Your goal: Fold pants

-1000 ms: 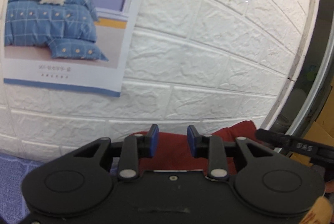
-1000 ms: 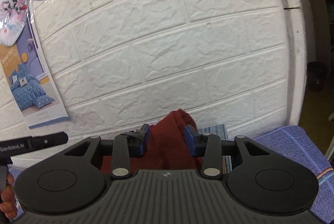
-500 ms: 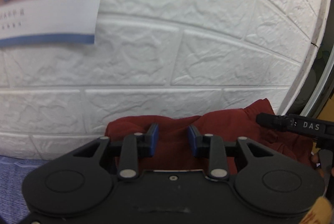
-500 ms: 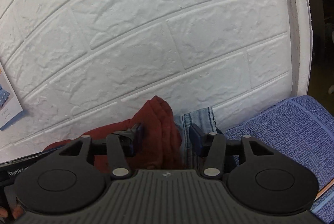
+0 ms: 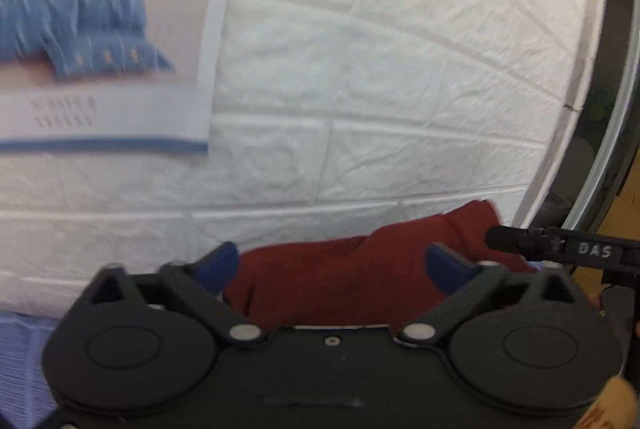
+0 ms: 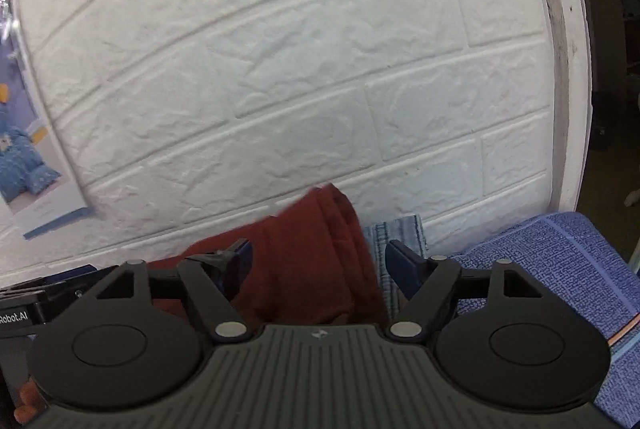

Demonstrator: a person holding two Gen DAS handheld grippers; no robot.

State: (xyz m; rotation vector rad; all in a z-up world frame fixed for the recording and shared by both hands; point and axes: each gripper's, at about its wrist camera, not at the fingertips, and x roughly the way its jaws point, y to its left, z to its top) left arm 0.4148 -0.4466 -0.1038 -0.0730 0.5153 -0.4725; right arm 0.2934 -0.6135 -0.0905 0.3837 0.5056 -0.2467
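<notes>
The dark red pants (image 5: 340,277) lie bunched against the white brick wall, also seen in the right wrist view (image 6: 312,261). My left gripper (image 5: 334,265) is open, its blue pads wide apart over the red cloth. My right gripper (image 6: 320,261) is open too, its pads either side of a raised fold of the pants. Neither pad visibly presses the cloth. The right gripper's black body (image 5: 560,249) shows at the right of the left wrist view.
A white brick wall (image 6: 300,89) stands close ahead. A bedding poster (image 5: 100,49) hangs on it at the left. A blue patterned bed cover (image 6: 560,269) lies at the right, and a strip of denim (image 6: 394,233) sits beside the pants.
Both grippers have opened wide; their pads were close together on the red cloth before. The pants have dropped lower against the wall and both views have tilted up slightly.
</notes>
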